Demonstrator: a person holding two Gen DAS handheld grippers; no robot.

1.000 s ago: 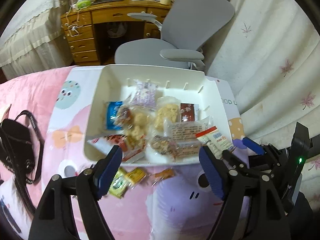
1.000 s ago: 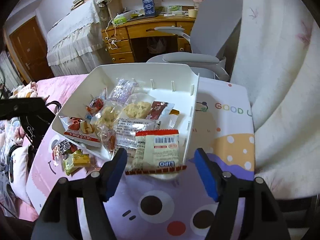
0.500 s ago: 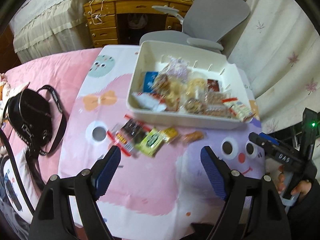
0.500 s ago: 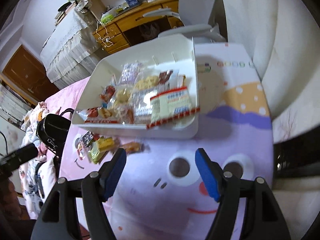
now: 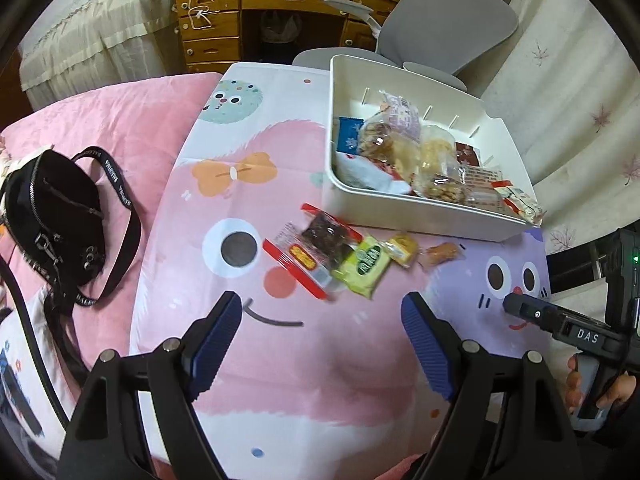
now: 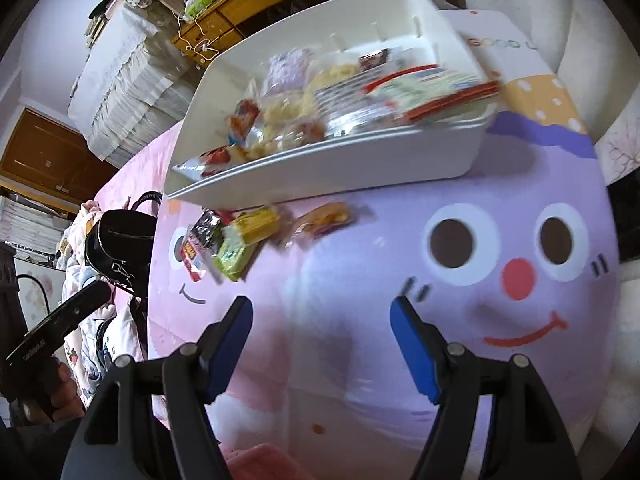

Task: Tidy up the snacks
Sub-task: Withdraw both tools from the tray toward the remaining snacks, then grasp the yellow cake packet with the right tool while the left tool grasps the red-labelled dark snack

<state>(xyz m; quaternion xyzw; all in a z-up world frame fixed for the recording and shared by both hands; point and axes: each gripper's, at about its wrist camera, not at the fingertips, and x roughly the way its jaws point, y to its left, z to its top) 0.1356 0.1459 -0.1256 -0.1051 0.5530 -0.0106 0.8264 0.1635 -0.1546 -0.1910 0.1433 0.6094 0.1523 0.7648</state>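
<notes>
A white bin (image 5: 424, 209) full of snack packets stands at the far right of the table; it also shows in the right wrist view (image 6: 320, 168). Loose snacks lie in front of it: a dark packet with red ends (image 5: 326, 236), a green packet (image 5: 366, 264), a small yellow one (image 5: 402, 247) and an orange one (image 5: 442, 253). The same loose snacks (image 6: 236, 240) show in the right wrist view. My left gripper (image 5: 322, 332) is open and empty, above the cloth short of the snacks. My right gripper (image 6: 322, 332) is open and empty, further right.
A black bag (image 5: 52, 216) with straps lies on the pink bed at the left. A grey chair (image 5: 448, 28) and a wooden desk (image 5: 256, 28) stand behind the table. A red-and-white packet (image 5: 518, 198) hangs over the bin's right corner.
Both grippers have pulled back and up from the bin, so more of the table shows. The left view has swung left over the loose snacks. Both stay open.
</notes>
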